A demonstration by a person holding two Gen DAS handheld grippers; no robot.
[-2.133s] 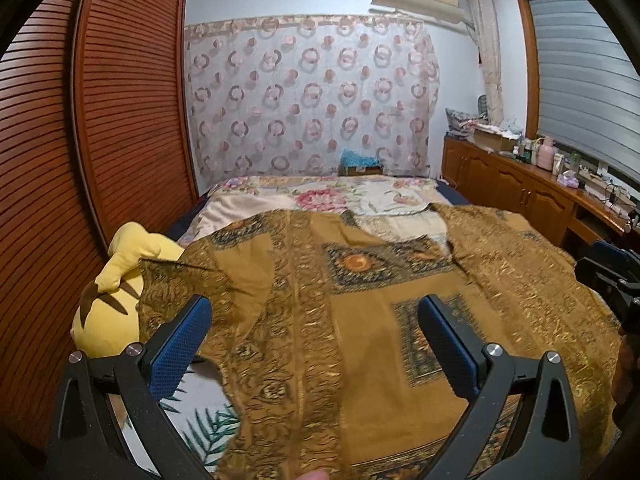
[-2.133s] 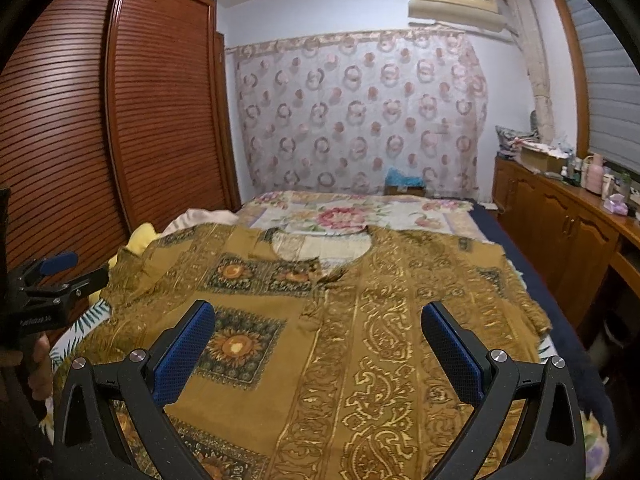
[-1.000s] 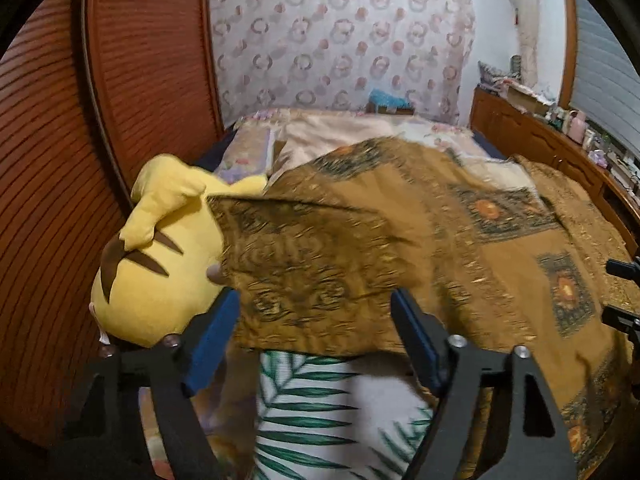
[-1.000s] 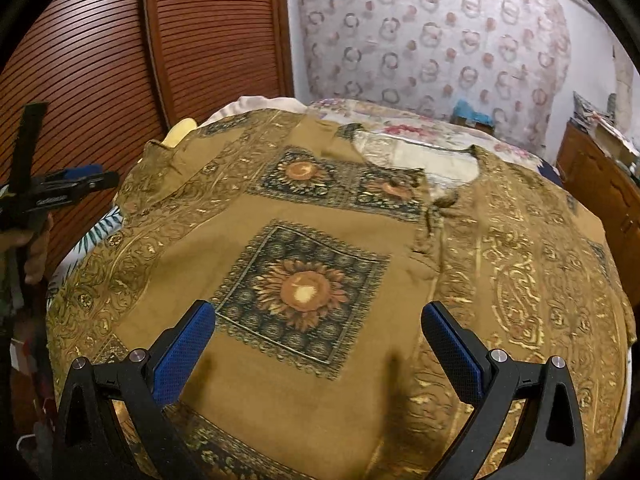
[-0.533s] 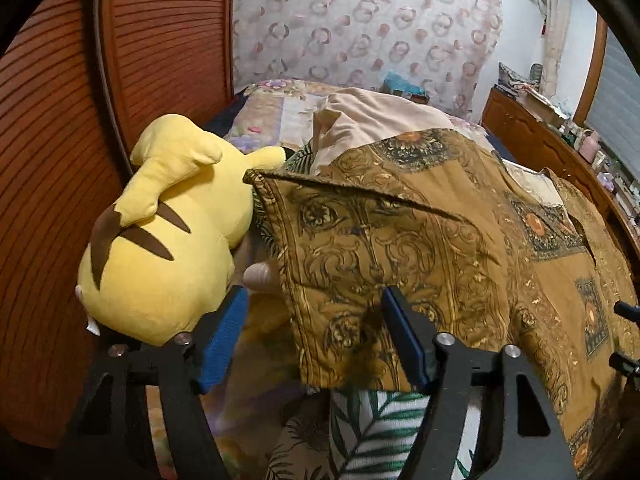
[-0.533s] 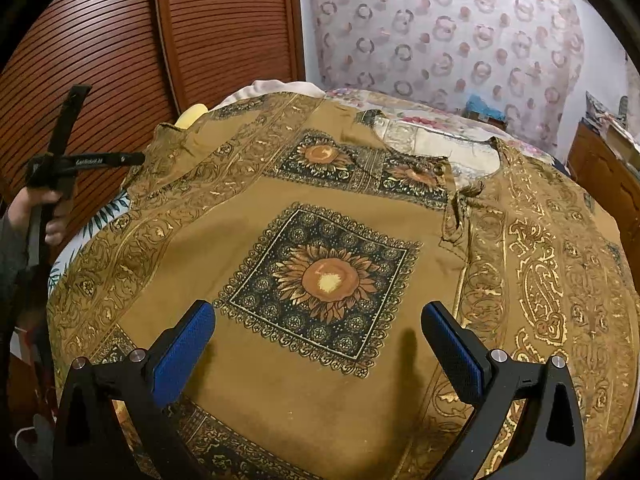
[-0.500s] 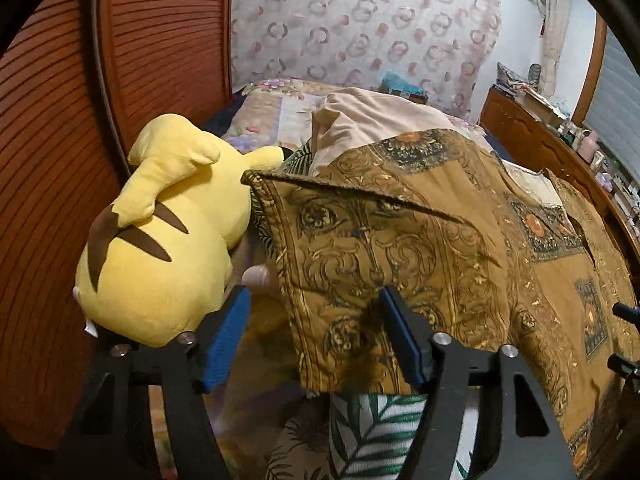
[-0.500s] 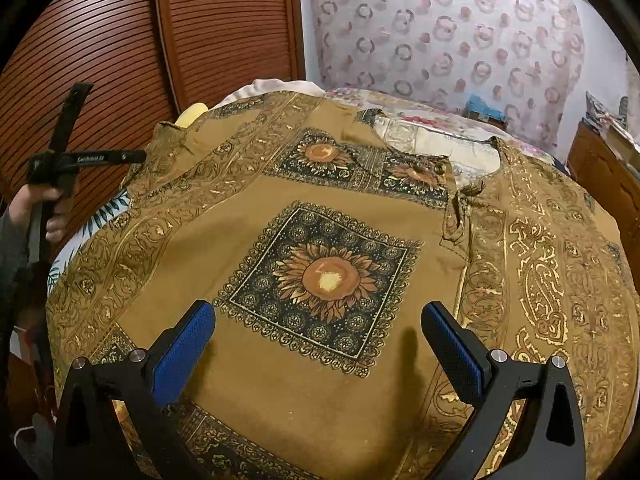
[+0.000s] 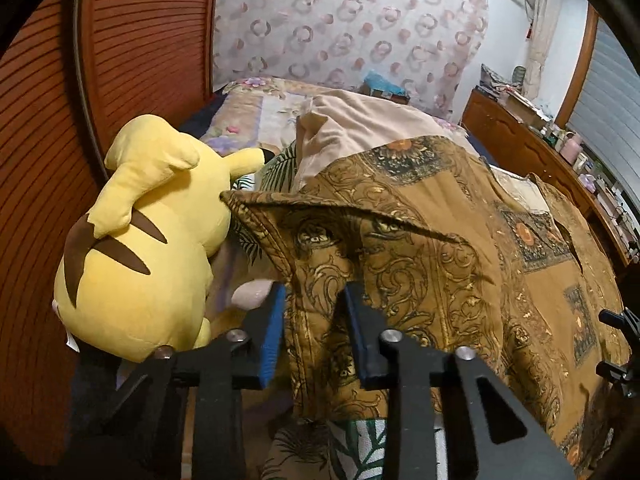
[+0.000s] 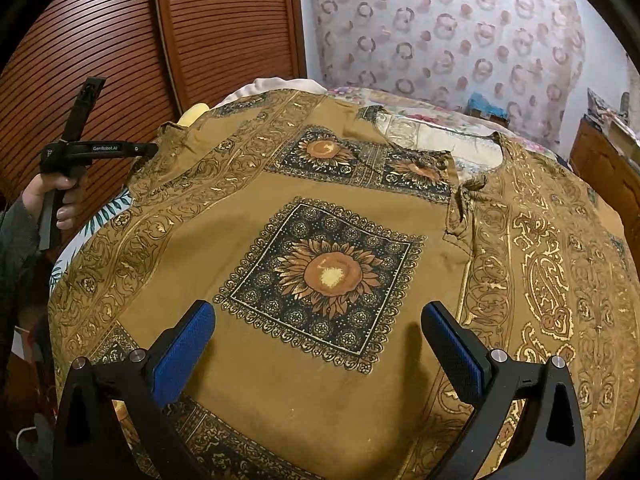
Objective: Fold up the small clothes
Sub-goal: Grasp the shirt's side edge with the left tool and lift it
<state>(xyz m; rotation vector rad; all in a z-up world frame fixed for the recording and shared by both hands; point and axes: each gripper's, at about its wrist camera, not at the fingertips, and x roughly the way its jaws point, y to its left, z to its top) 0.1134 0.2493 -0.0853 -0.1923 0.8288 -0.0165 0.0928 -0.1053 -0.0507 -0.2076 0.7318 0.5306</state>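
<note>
A mustard-brown shirt [image 10: 328, 272] with gold scrollwork and sunflower squares lies spread front-up on the bed. Its left sleeve [image 9: 360, 248] is bunched up between the blue pads of my left gripper [image 9: 316, 320]. The jaws are closing, and both pads press on the cloth beside the sleeve hem. In the right wrist view the left gripper [image 10: 100, 148] reaches the sleeve at the far left, held by a hand [image 10: 60, 196]. My right gripper [image 10: 320, 344] hovers open just above the shirt's lower front, nothing between its fingers.
A yellow plush toy [image 9: 140, 240] lies right next to the held sleeve on its left. Behind it stands a red-brown slatted wardrobe [image 9: 140, 60]. A beige blanket [image 9: 352, 128] lies beyond the shirt, a wooden dresser [image 9: 520, 148] along the right. A leaf-print sheet [image 9: 360, 440] shows under the sleeve.
My left gripper swung left to the sleeve by the plush toy and its jaws narrowed onto the cloth. The right gripper stayed open over the shirt front.
</note>
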